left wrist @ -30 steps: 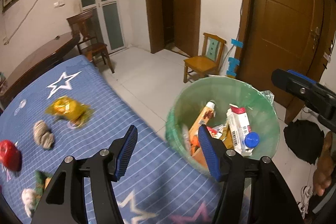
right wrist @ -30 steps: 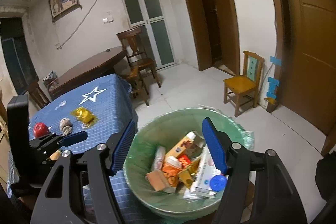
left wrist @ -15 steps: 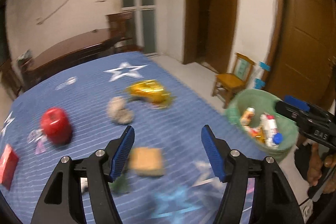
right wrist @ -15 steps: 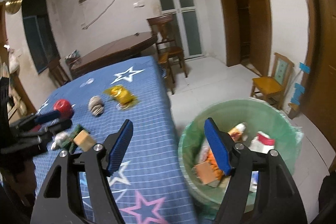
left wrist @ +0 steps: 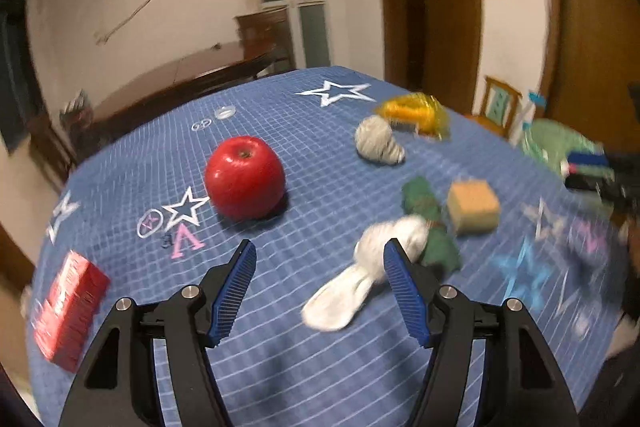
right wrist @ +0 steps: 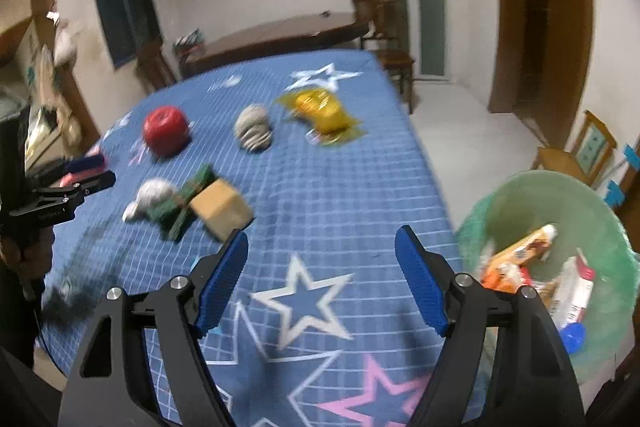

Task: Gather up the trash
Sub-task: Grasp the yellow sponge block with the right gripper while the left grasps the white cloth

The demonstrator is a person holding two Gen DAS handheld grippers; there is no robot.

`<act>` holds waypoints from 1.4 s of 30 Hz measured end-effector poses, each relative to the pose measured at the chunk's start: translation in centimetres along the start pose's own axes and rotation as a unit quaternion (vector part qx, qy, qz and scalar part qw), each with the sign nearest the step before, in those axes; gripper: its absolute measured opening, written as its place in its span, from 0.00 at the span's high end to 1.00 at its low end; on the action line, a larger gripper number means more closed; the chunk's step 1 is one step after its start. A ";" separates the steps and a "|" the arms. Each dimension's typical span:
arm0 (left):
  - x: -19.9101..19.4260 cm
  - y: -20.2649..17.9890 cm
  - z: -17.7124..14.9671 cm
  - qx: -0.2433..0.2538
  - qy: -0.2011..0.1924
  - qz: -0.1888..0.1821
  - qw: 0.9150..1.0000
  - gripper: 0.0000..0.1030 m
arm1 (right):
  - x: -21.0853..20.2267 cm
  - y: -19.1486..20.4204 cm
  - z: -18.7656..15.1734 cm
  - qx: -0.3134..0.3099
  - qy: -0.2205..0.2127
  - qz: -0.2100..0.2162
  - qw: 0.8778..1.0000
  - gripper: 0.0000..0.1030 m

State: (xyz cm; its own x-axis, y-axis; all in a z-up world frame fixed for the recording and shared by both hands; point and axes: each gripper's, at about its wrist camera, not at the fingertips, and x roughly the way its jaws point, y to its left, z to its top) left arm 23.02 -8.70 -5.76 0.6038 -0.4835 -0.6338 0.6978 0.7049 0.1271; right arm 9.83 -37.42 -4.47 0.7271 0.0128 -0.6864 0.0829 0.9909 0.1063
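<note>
Item: my left claw (left wrist: 318,269), jaws apart, nothing between the pads, having just widened a little; it hangs over the blue star-print tabletop (left wrist: 320,131) with the white crumpled tissue (left wrist: 372,263) just ahead of its right pad. Item: my right claw (right wrist: 320,267), jaws apart and just opening further, empty, over bare cloth near the tabletop's edge. Item: trash still lying out: the tissue, a green wrapper (left wrist: 430,223) touching it, a tan block (left wrist: 474,209) just beside the wrapper, a grey crumpled wad (left wrist: 378,141), a yellow foil packet (left wrist: 416,113). Item: green-lined bin (right wrist: 560,239) on the floor off the tabletop's right side, already part-filled. Item: red apple (left wrist: 244,177) and red box (left wrist: 66,311), which I judge not to be trash. Risks: both views are smeared, so a closing now could land off-centre; the tissue, wrapper and block lie bunched, so my left claw may pinch two at once or nudge the block away; the tissue is limp and may slip from the pads on the way to the bin; a stray reach could set the apple rolling; both claws heading for the same cluster may collide.
</note>
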 end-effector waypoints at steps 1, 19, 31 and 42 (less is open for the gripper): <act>-0.1 0.1 -0.5 0.010 0.000 -0.003 1.000 0.35 | 0.6 0.6 0.0 -0.008 0.007 0.007 1.000 0.29; 0.4 -3.9 0.4 0.032 -0.001 -0.067 0.997 0.34 | 9.7 6.7 2.9 -0.152 0.084 0.105 0.979 0.51; 7.6 -8.9 6.6 0.033 0.057 -0.099 0.993 0.31 | 5.1 3.8 1.0 -0.092 0.043 0.085 0.991 0.61; 11.9 -9.8 6.0 0.044 0.107 -0.109 0.987 0.31 | 2.9 2.1 0.1 -0.057 0.026 0.093 0.994 0.61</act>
State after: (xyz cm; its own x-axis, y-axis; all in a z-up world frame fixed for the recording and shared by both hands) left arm 25.66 -24.49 -9.93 0.3470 -0.4921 -0.7984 0.8391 0.5431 0.0299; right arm 12.16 -35.36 -6.16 0.6859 0.2010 -0.6994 -0.1293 0.9795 0.1546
